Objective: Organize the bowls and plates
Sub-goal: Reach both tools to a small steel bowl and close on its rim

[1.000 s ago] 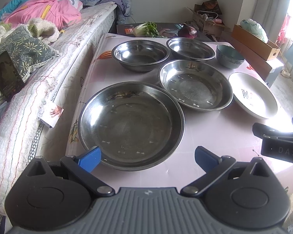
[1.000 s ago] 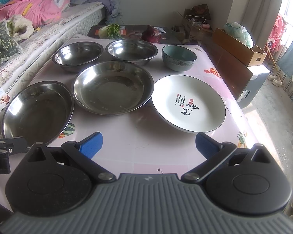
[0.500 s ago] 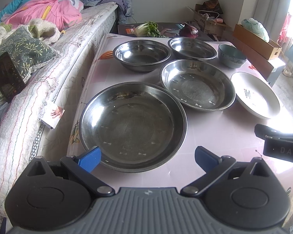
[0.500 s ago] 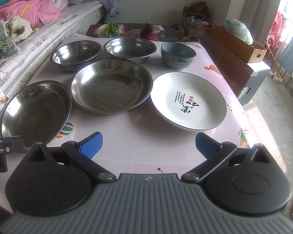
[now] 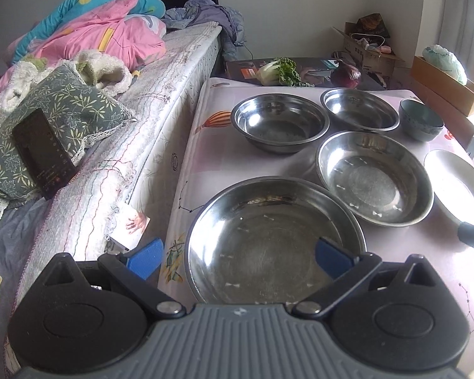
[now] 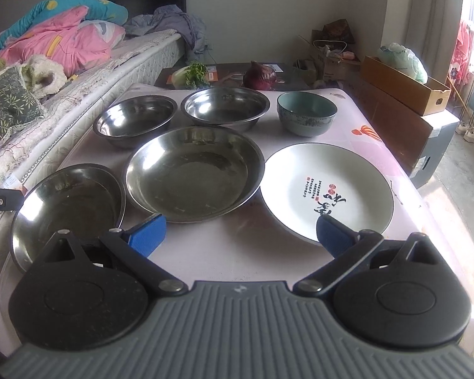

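Note:
On the pink table stand a large steel plate (image 5: 275, 240) at the front left, a second steel plate (image 5: 374, 178) behind it, two steel bowls (image 5: 279, 123) (image 5: 360, 109) at the back, a teal bowl (image 6: 306, 113) and a white plate (image 6: 327, 189) with red and black writing. My left gripper (image 5: 238, 257) is open and empty, its jaws straddling the near left rim of the large steel plate (image 6: 68, 208). My right gripper (image 6: 240, 232) is open and empty over the table, its right finger above the white plate's near rim.
A bed (image 5: 117, 145) with pillows and quilts runs along the table's left edge. A cabbage (image 5: 278, 72) and a red onion (image 5: 346, 75) lie on a low stand behind the table. Cardboard boxes (image 6: 404, 94) stand at the right.
Both grippers have moved forward toward the dishes. The left one has shifted left over the large steel plate's rim; the right one has closed in on the white plate.

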Demonstrator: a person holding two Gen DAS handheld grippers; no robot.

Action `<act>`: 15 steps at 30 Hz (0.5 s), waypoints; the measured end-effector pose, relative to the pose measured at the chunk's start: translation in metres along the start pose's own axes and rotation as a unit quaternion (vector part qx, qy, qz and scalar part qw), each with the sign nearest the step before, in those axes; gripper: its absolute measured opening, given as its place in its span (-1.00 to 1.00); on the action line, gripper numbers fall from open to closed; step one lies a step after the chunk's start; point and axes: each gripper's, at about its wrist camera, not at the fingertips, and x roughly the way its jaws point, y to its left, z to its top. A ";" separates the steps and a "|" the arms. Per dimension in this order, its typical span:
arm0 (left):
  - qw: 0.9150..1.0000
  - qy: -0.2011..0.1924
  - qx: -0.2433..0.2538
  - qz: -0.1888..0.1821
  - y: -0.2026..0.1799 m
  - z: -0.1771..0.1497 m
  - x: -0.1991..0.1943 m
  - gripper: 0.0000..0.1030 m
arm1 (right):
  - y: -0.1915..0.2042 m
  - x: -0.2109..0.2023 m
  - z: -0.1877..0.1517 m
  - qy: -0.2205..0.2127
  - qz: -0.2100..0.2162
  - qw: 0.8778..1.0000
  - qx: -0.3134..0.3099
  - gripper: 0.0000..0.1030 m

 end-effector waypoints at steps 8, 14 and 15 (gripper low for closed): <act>1.000 -0.018 -0.011 0.021 0.023 0.043 0.035 0.99 | 0.004 0.033 0.062 -0.053 0.075 0.996 0.001 0.98; 0.999 -0.045 -0.011 -0.010 0.034 0.092 0.067 0.99 | 0.012 0.090 0.127 -0.042 0.151 0.987 0.024 0.97; 0.999 -0.045 -0.012 -0.016 0.036 0.100 0.075 0.99 | 0.014 0.102 0.138 -0.035 0.164 0.985 0.026 0.96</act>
